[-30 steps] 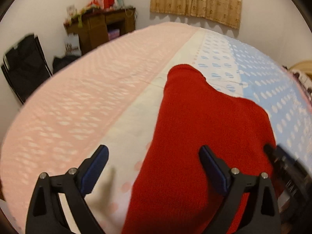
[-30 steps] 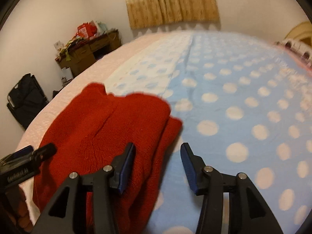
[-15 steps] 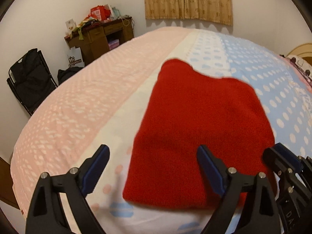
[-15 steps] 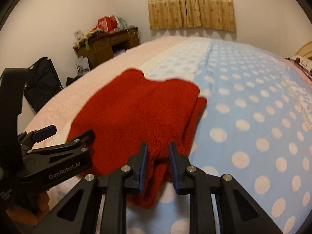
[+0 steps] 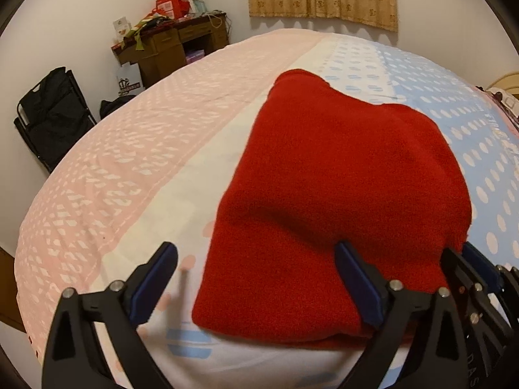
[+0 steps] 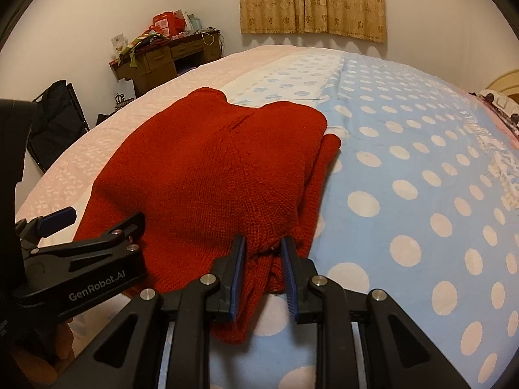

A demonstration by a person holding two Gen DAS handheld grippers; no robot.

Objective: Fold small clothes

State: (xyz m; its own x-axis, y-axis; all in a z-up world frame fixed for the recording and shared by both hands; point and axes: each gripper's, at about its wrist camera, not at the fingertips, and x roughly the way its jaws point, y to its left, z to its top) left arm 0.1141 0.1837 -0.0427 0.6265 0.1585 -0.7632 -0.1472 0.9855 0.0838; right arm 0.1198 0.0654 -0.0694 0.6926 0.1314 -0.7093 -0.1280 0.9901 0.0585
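We see the left gripper [image 5: 256,278] spread wide over the near left corner of the folded red sweater [image 5: 340,201] on the bed [image 5: 136,168]. At its near right corner, the right gripper [image 6: 262,259] pinches the knit edge.

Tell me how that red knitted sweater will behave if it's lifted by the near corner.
The red sweater probably hangs limp: soft knit bunches between the right hand-held gripper pads. Its folded layers, visible along the right edge, may slide apart. It likely won't slip, since the knit looks grippy.
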